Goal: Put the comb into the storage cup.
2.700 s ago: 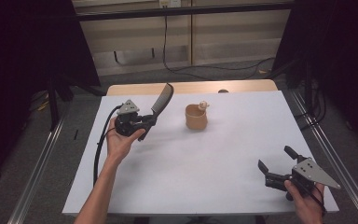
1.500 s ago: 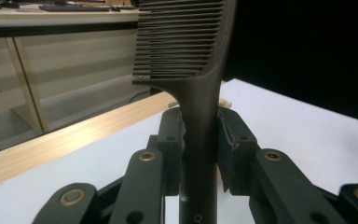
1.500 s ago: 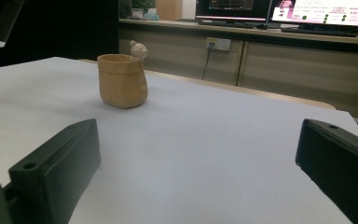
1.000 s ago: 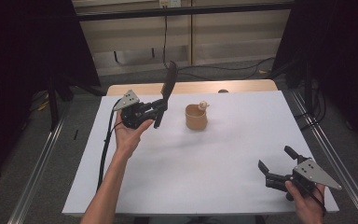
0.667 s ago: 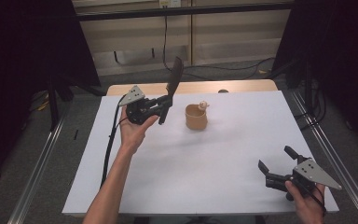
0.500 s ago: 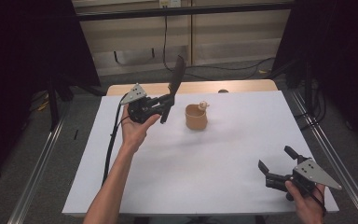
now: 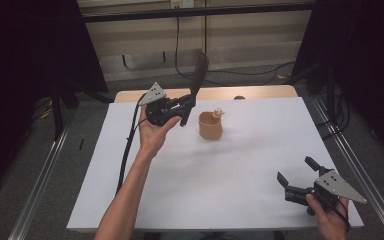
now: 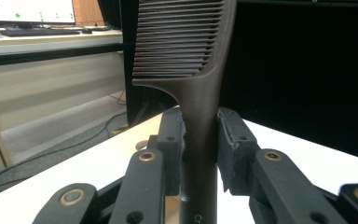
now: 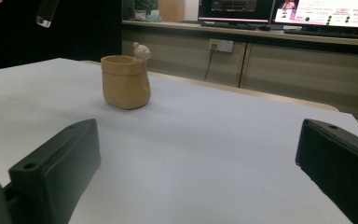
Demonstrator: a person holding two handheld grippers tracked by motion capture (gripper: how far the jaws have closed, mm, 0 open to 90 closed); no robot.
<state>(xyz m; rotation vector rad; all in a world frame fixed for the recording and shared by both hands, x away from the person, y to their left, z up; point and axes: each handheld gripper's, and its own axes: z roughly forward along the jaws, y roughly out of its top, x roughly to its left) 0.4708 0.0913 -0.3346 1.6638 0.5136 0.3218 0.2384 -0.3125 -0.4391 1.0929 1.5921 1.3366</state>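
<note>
The left tool point(image 7: 182, 106) is clenched on the handle of a dark comb point(image 7: 198, 75), with the comb standing nearly upright, teeth end up, in the air over the far left part of the white worktop point(image 7: 240, 165). In the left gripper view both jaws press the handle of the comb point(image 8: 200, 93) from either side. The pick-up looks done. Just right of the comb's lower end stands a small tan cup point(image 7: 210, 125), apart from it, and the likely remaining step is lowering the comb handle-first into it. The right tool point(image 7: 292, 176) rests released near the right corner, holding nothing.
</note>
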